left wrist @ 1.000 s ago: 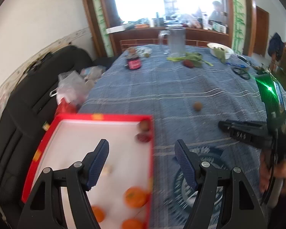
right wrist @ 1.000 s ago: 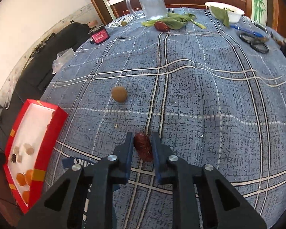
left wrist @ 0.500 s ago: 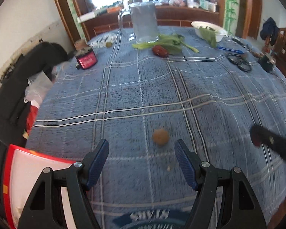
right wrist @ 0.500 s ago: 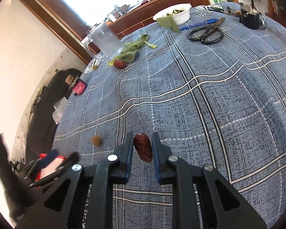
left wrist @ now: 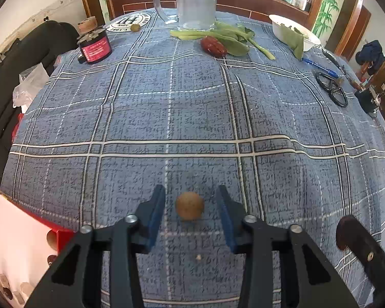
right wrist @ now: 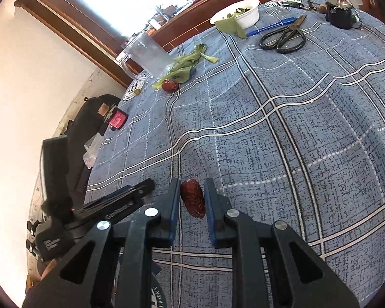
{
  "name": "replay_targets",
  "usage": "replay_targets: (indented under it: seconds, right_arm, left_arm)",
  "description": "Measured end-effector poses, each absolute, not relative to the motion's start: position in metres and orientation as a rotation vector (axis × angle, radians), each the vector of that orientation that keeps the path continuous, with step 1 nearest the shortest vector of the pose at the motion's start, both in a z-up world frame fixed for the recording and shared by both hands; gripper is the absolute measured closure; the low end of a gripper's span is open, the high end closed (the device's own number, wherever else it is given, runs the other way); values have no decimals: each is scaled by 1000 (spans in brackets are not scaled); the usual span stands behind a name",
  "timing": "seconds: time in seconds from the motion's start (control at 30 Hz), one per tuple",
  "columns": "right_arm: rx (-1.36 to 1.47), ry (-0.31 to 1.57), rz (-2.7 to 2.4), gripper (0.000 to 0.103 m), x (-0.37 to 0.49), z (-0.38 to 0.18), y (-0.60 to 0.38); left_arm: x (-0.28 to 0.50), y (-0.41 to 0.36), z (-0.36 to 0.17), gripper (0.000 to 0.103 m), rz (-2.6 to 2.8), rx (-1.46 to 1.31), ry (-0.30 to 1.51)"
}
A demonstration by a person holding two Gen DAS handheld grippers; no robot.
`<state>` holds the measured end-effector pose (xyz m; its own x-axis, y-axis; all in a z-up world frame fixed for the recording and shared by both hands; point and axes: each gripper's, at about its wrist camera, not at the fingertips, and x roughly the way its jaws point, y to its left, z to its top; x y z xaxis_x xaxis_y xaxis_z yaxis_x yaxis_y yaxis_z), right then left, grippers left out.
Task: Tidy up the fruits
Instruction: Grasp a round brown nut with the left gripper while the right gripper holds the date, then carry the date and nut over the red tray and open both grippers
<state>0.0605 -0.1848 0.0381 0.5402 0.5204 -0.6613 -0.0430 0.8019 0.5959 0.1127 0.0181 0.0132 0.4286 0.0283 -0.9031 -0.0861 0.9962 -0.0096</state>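
Two grippers: left gripper point(left wrist: 190, 211), jaws just narrowed, still clear of brown fruit point(left wrist: 189, 205); right gripper point(right wrist: 192, 201) clenches red date point(right wrist: 192, 201); coaster point(left wrist: 130, 22) reads "H".

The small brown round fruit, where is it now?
In the left wrist view, the brown fruit lies on the blue cloth between the left tongs, untouched by them.

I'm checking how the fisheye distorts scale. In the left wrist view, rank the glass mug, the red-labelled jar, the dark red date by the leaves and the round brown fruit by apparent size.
1. glass mug
2. red-labelled jar
3. and 4. unsure: the round brown fruit and the date look alike in size, and the brown fruit is far nearer the camera.
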Motion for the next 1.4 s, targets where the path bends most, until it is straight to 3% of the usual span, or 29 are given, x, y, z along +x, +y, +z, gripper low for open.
replay_targets:
  seconds: [0.13,0.53,0.9,1.2,1.4]
  right_arm:
    - [561,953,361,82,61,38,-183]
    - [565,873,404,82,53,50,-186]
    - [435,711,437,82,29,71,-161]
    - [466,759,493,82,4,66,-131]
    - [466,745,635,82,-49,72,-83]
  left_arm:
    - [112,14,9,82,60,-43,1127]
    - [50,18,68,82,10,-38,974]
    - [-101,125,137,82,110,-45,768]
    - [-181,212,128,82,293,-139,687]
    - [-190,207,110,82,292,-132,682]
